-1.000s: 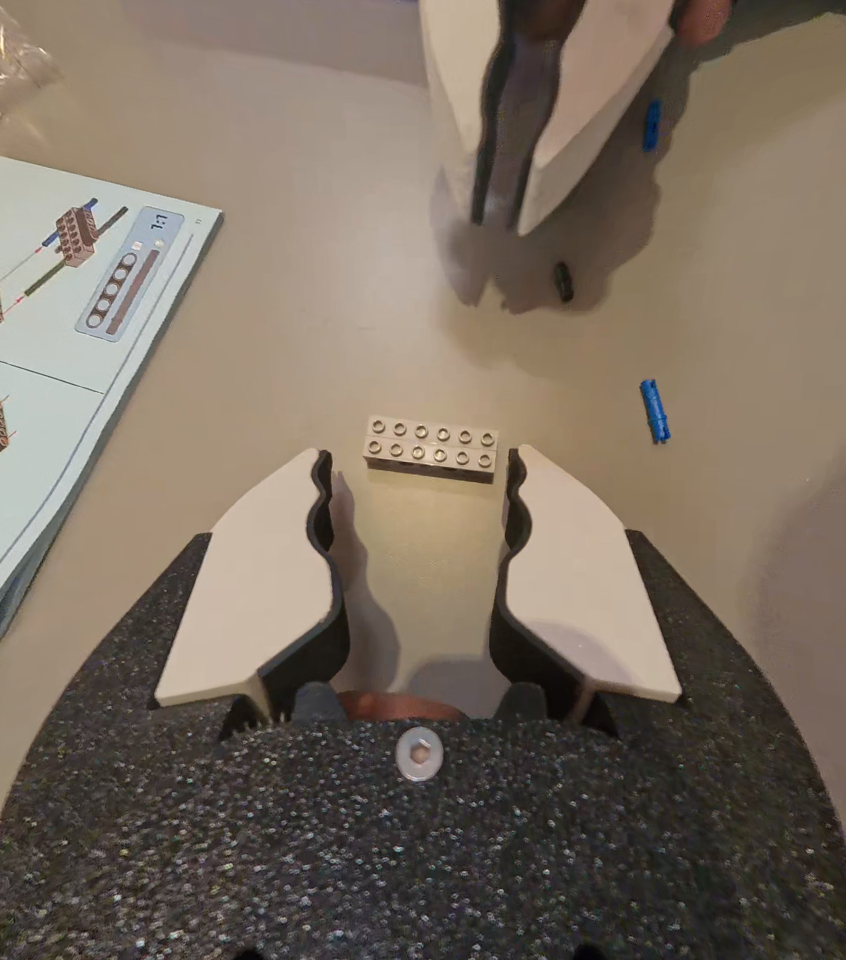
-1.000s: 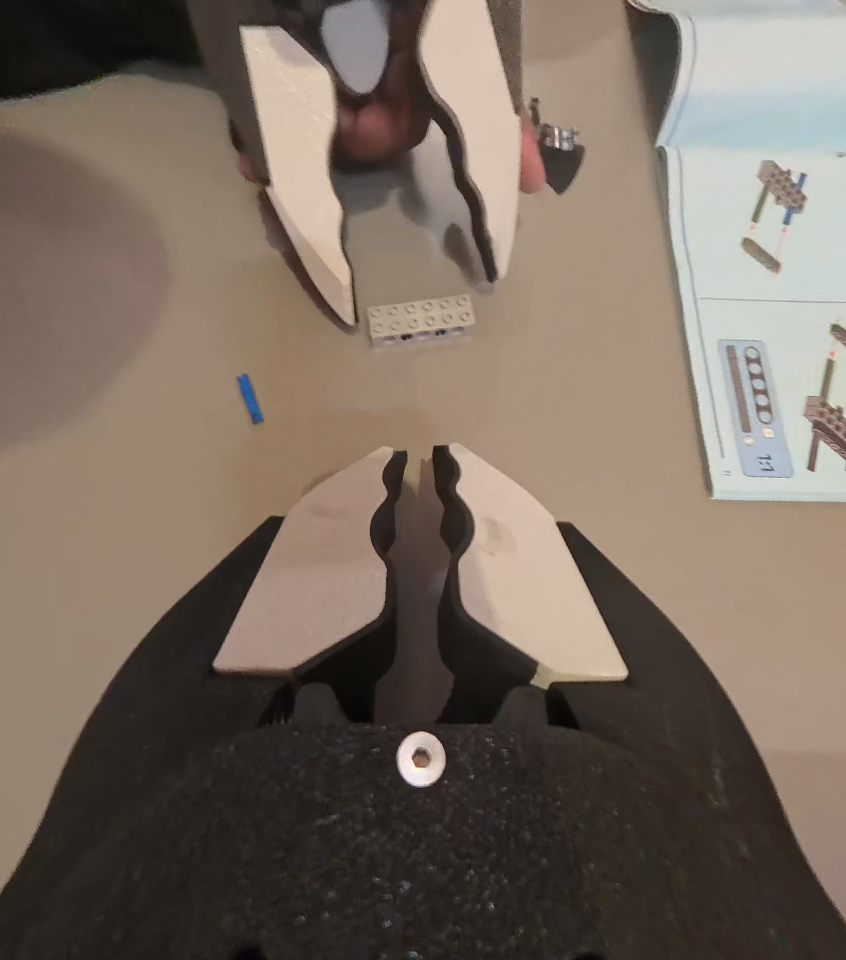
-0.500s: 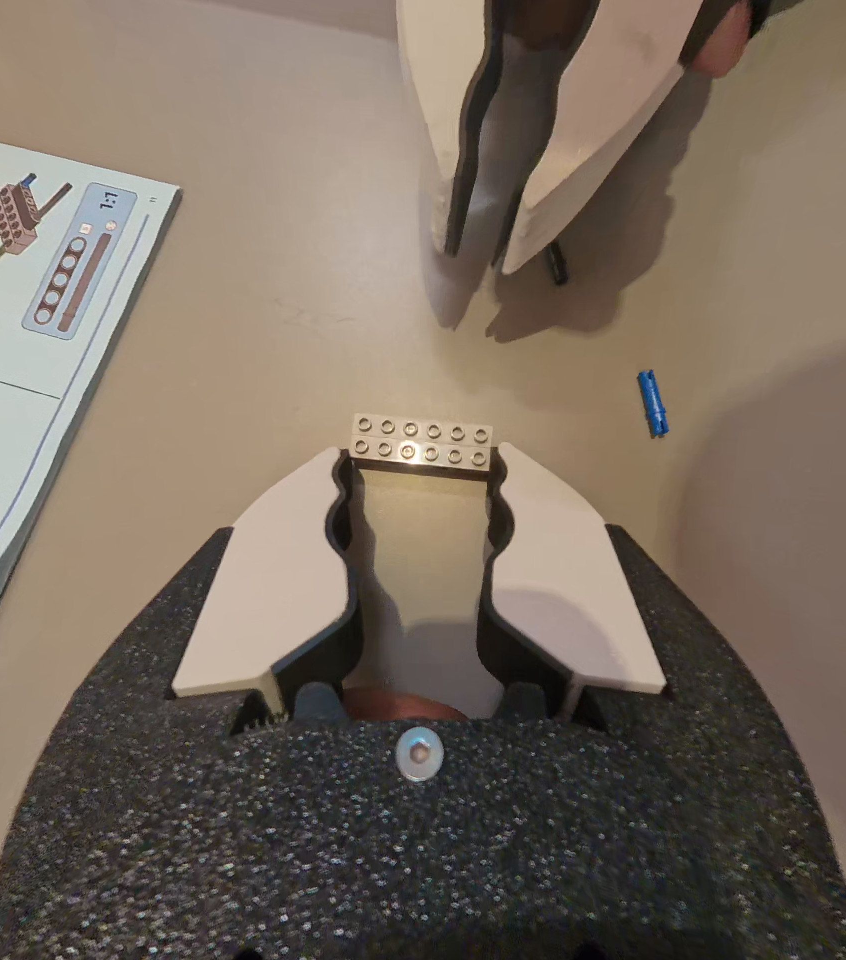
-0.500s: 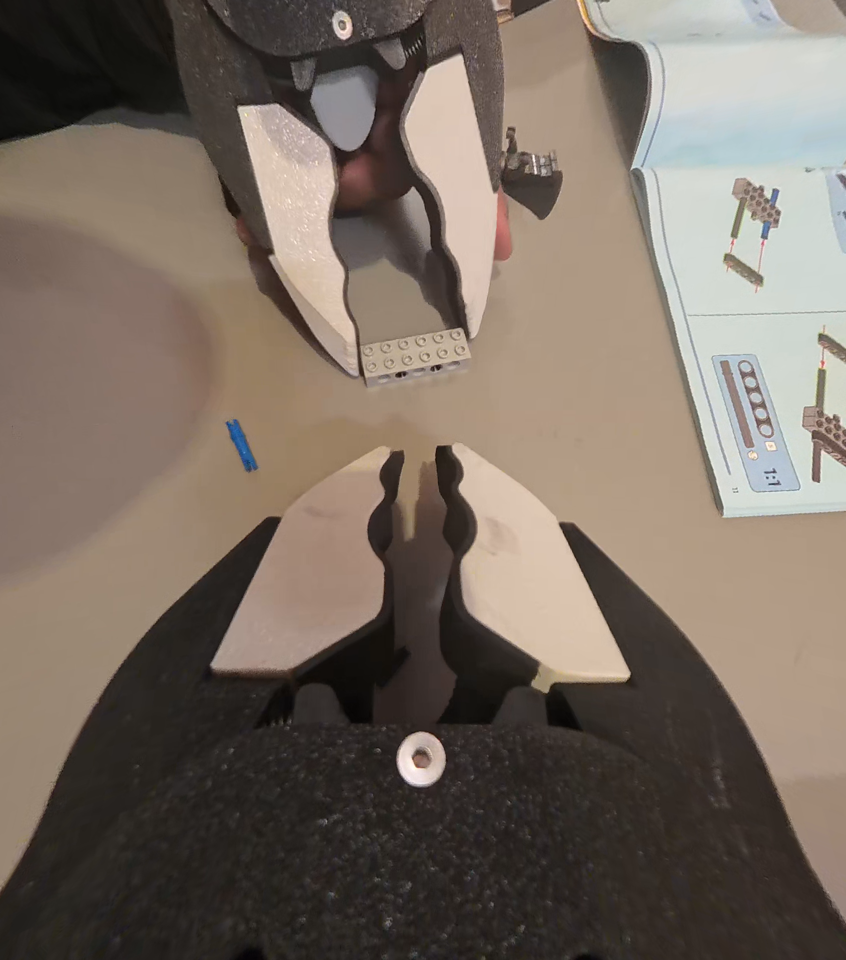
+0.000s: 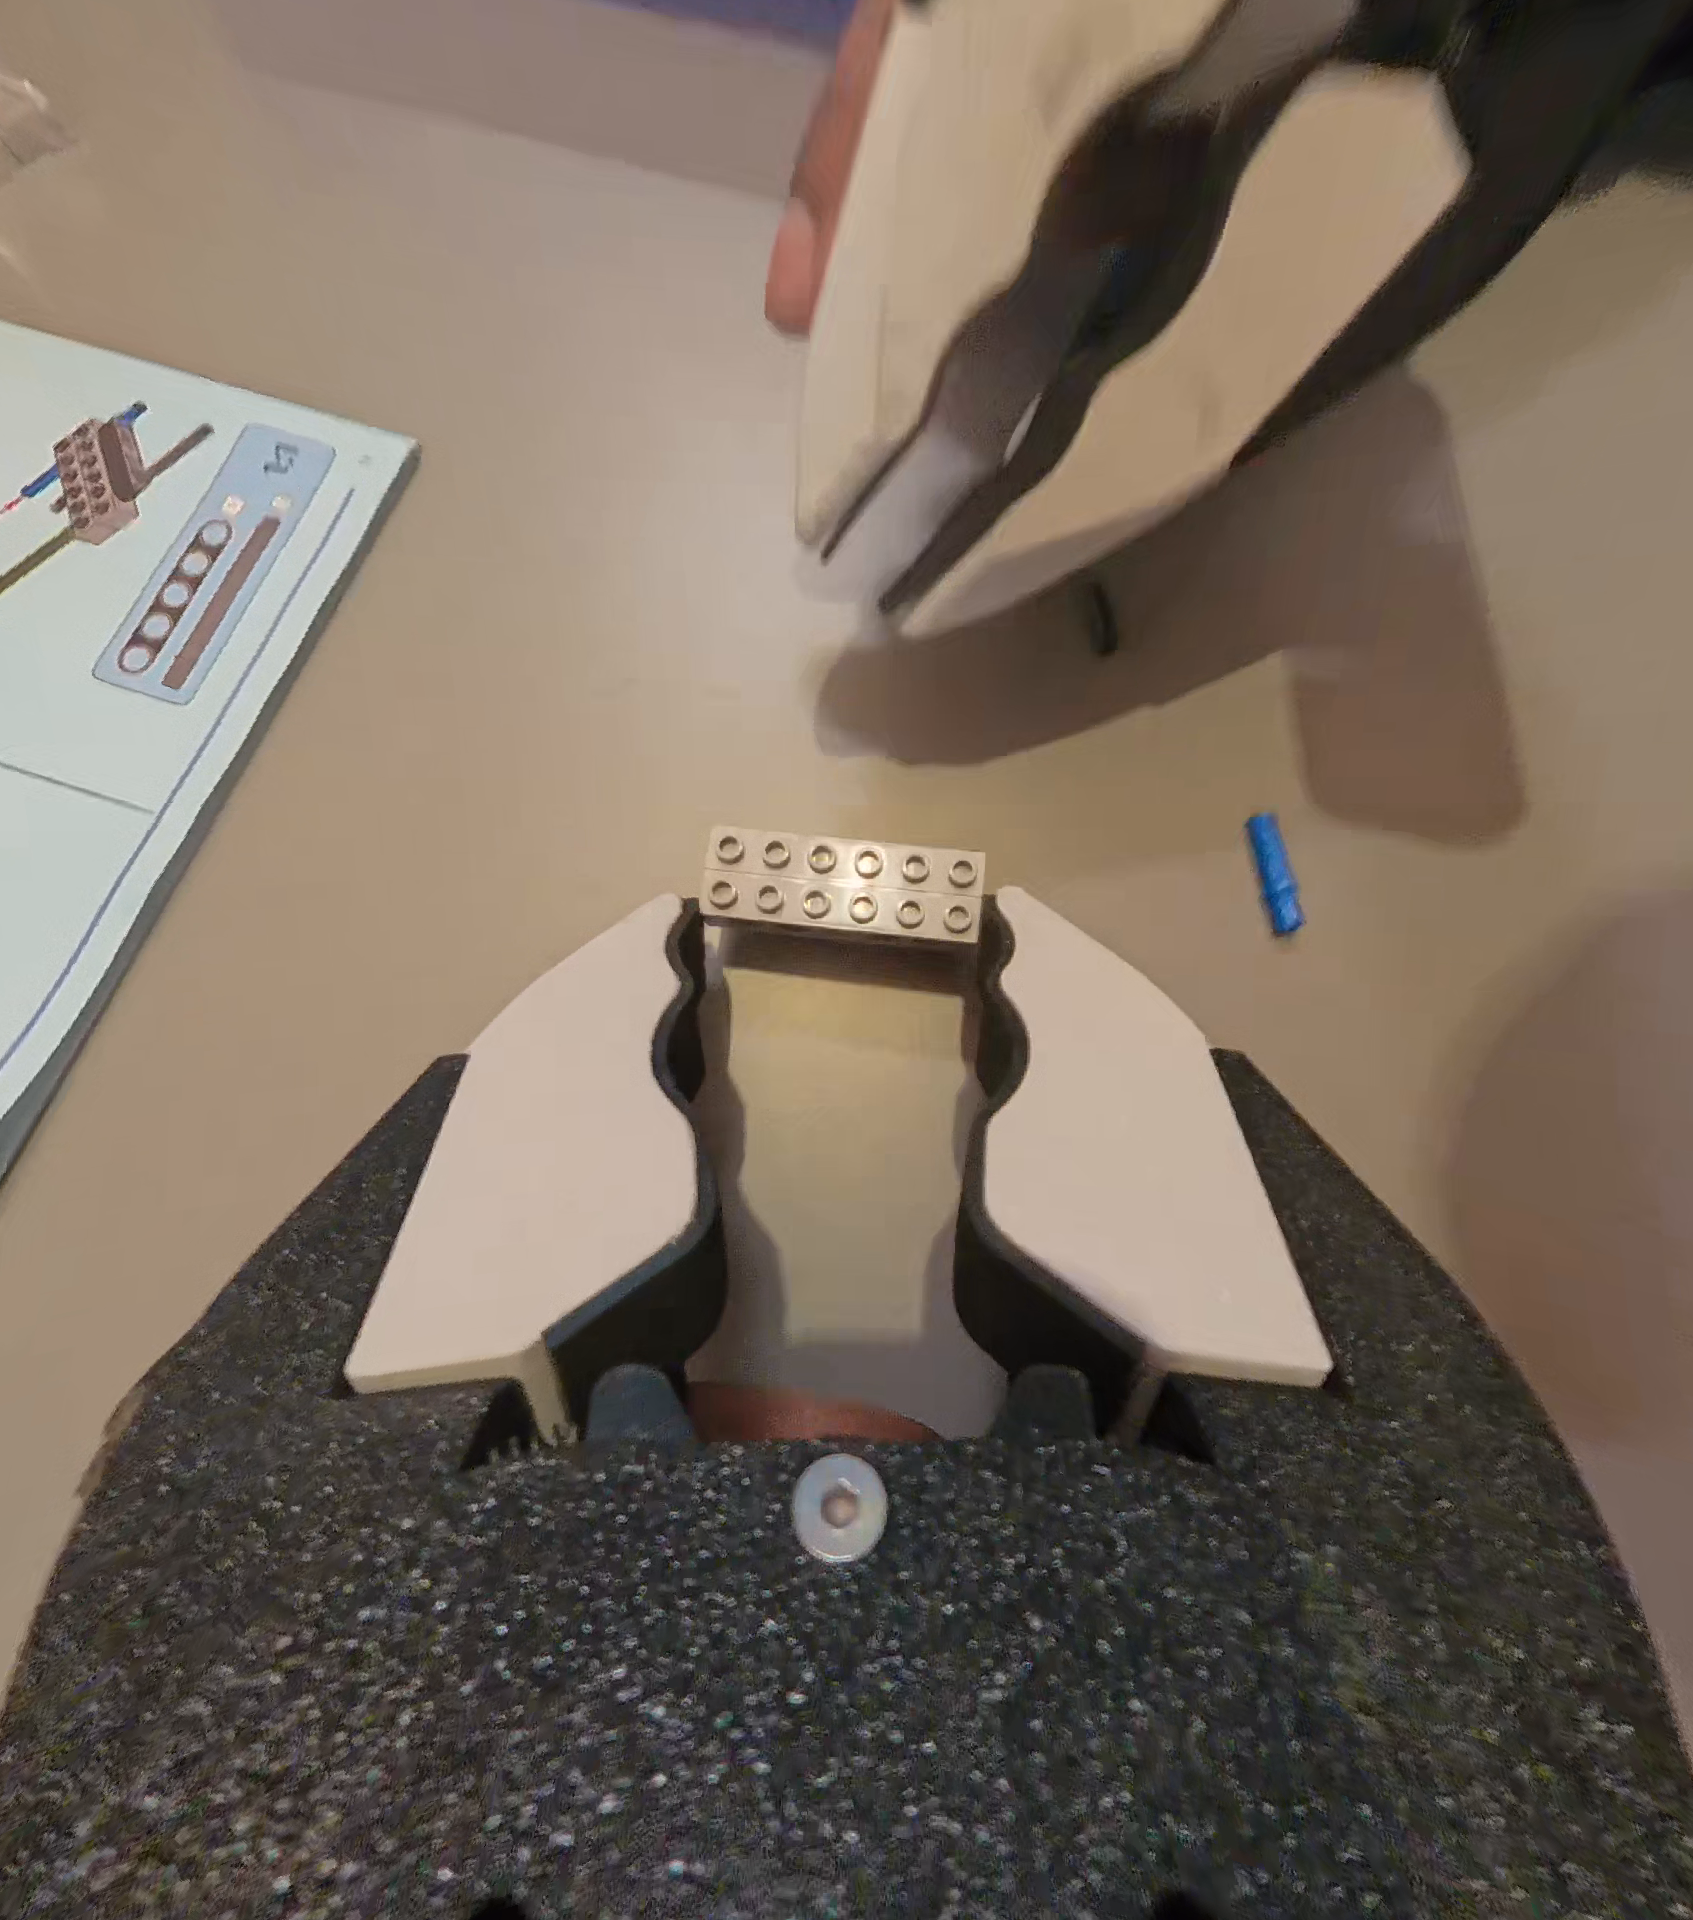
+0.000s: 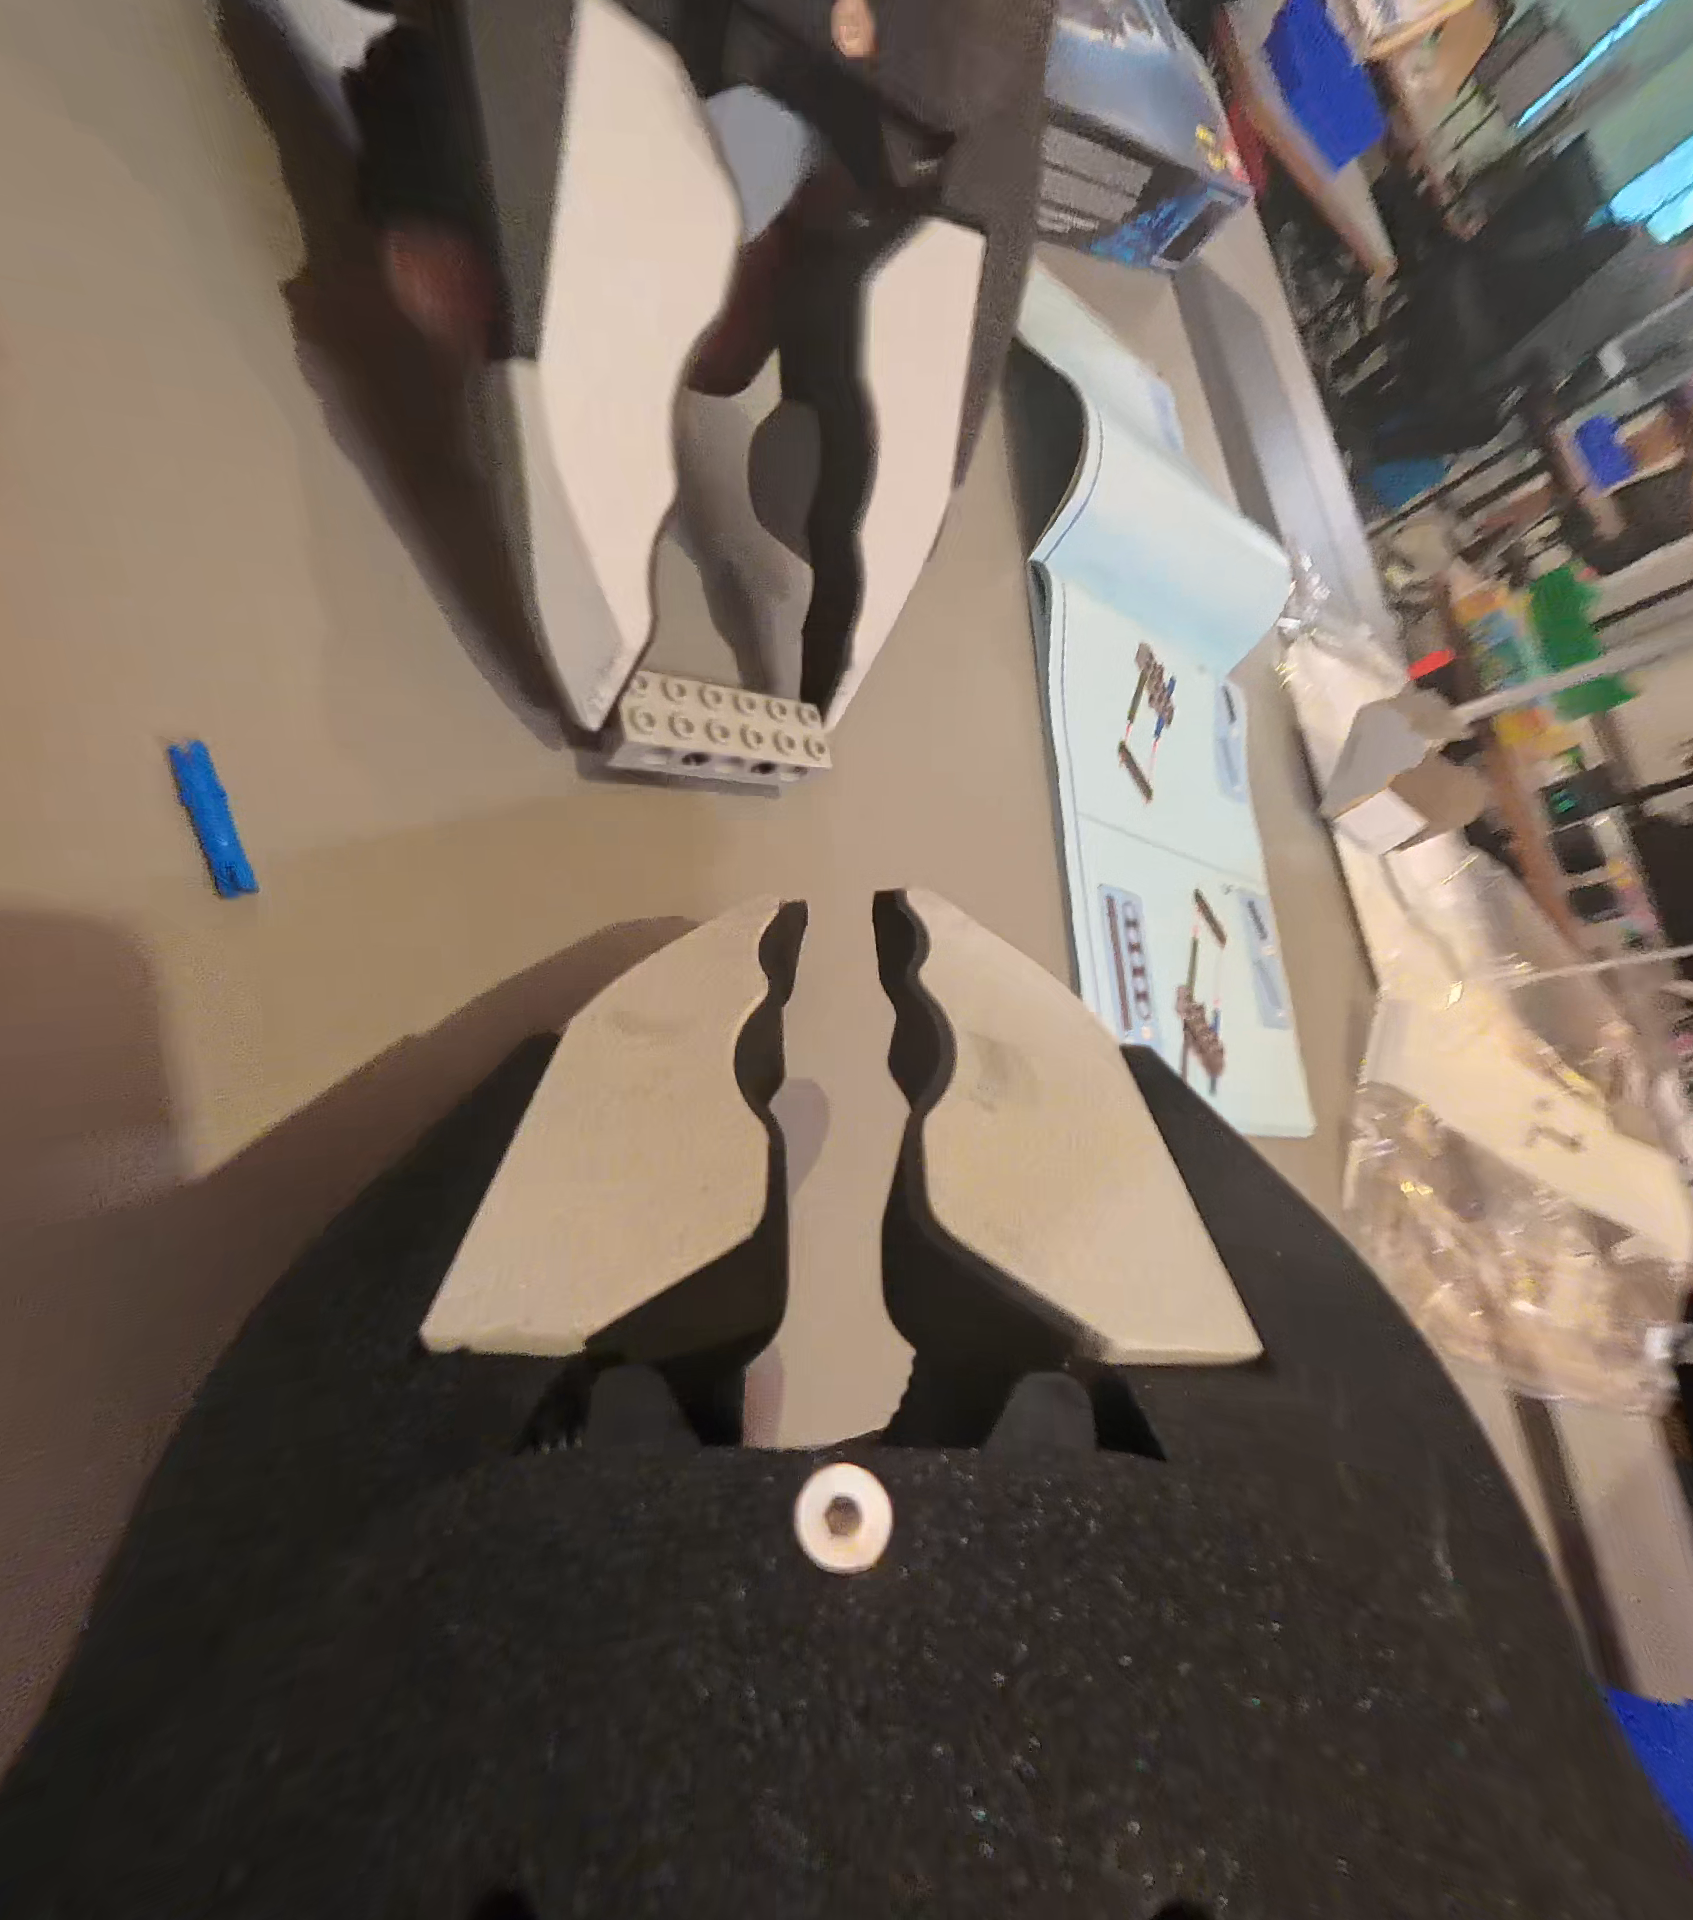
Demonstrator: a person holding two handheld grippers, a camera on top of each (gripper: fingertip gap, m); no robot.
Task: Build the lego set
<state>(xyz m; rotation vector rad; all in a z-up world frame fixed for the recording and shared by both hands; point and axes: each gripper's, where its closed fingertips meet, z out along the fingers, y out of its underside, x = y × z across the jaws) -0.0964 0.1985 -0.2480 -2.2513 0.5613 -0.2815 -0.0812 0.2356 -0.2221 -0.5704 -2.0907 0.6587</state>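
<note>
We see warm, fairly dim indoor light from overhead, throwing soft, broad shadows across the tabletop (image 5: 530, 727). The far tongs (image 5: 883, 582) smear with motion blur in the left wrist view. The right wrist view's background streaks badly. Wide-angle bending warps both views' edges.

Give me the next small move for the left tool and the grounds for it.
Probably lift a little and check the hold. The left tool has its fingertips at both short ends of the grey studded brick, which seems to lie on the table. The right tool is narrowly open, holding nothing.
</note>
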